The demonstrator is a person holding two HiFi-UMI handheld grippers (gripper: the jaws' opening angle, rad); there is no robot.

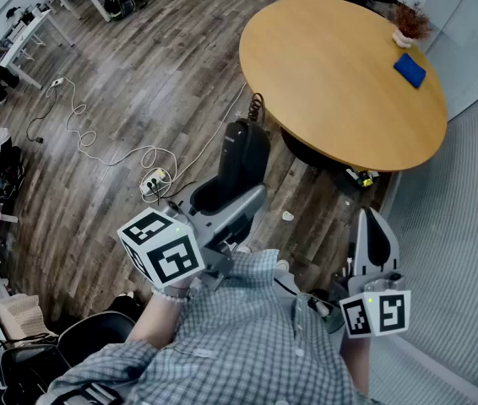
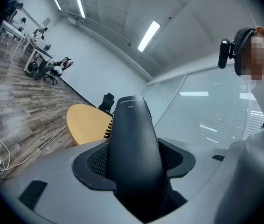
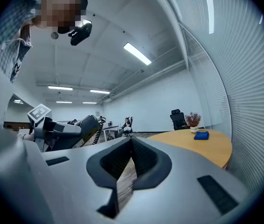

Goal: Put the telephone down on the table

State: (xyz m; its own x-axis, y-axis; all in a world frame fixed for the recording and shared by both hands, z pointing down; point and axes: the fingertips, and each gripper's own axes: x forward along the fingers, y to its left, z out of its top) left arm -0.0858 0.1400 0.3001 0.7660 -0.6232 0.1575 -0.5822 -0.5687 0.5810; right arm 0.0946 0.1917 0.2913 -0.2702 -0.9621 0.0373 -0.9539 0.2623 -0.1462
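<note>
Left gripper view: the left gripper [image 2: 134,171] is clamped on the telephone [image 2: 133,148]. The black handset fills the gap between the two ribbed pads, and both pads press on its sides. The handset runs forward from the jaws, and its far end points toward the table [image 2: 86,123].

Head view:
- The telephone [image 1: 241,154] is held in the air over the wood floor [image 1: 138,83], just short of the table's near edge. It does not touch the table [image 1: 332,83].
- A coiled cord [image 1: 256,106] shows at the handset's far end, beside the table rim.
- The right gripper [image 1: 371,222] is held to the right of the person's shirt [image 1: 247,336], well apart from the telephone and below the table edge in the frame.
- A flat blue item [image 1: 410,70], possibly a cloth, and a small potted plant [image 1: 408,24] stand near the table's far rim.
- A power strip [image 1: 156,180] with a white cable lies on the floor to the left of the telephone.

Right gripper view: the right gripper [image 3: 131,164] holds nothing. Its fingers are brought together. The pads appear to meet at the tips, and only a thin wedge of floor shows between them lower down. The left gripper with the telephone [image 3: 80,125] appears at the left, and the table [image 3: 192,143] at the right.
</note>
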